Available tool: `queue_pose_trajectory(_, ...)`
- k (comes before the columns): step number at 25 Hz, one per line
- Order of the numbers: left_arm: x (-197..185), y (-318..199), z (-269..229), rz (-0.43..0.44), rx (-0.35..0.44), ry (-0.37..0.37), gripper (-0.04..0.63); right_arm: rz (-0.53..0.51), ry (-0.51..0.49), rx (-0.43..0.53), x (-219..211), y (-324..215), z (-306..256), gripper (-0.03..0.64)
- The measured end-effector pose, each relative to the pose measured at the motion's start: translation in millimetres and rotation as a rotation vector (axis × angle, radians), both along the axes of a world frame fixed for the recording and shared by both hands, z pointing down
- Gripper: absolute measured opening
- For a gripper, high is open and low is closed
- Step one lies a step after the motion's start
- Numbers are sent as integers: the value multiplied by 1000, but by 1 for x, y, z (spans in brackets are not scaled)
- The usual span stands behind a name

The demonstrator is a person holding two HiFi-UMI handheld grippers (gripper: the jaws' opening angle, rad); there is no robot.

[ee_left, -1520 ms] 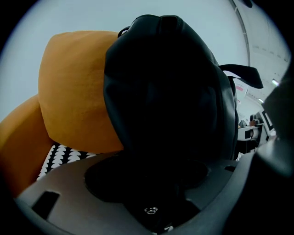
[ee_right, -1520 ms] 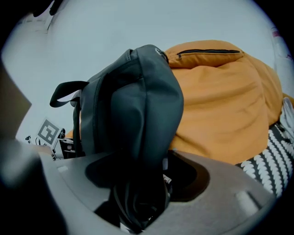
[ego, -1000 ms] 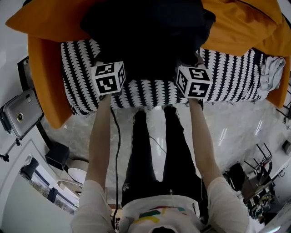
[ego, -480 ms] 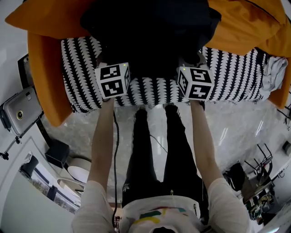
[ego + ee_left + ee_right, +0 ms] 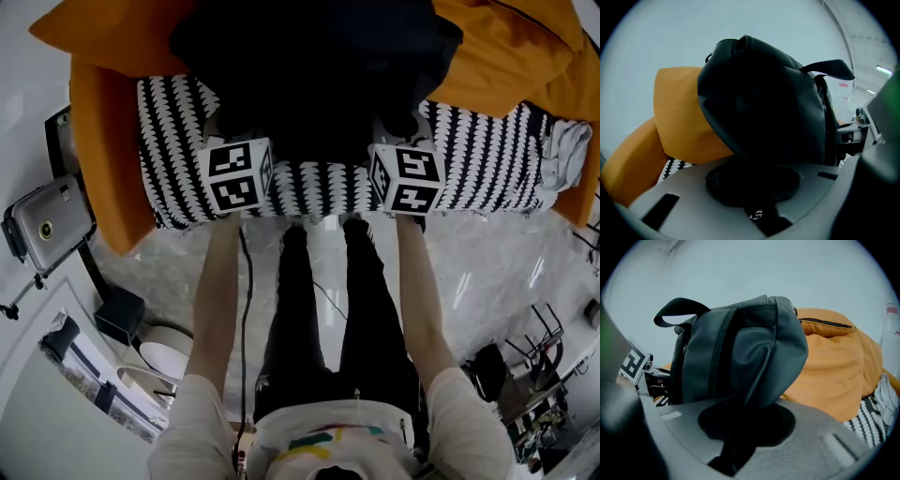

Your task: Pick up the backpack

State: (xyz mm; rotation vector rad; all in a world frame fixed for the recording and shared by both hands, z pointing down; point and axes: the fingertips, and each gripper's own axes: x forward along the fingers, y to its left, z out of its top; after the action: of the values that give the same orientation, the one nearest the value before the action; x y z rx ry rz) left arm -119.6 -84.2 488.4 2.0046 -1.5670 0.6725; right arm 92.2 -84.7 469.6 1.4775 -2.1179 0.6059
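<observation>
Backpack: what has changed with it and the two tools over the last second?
Both tools' jaws have just been closing: the left tool and right tool now pinch the black backpack fabric. Its outline has spread a little in the head view, as if starting to lift. The patterned seat cushion and orange sofa stayed put.

orange sofa (image 5: 105,202), zigzag seat cover (image 5: 487,159)
</observation>
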Motion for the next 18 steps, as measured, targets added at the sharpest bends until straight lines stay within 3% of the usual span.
queue_pose_trajectory(8,-9,1,-114,-38,106,19,78,-4,-5,122,-9,-4,-115,84)
queue_pose_trajectory(18,3,-31,-327,-69,328,34,78,21,-10,348,4,-37,-326,80)
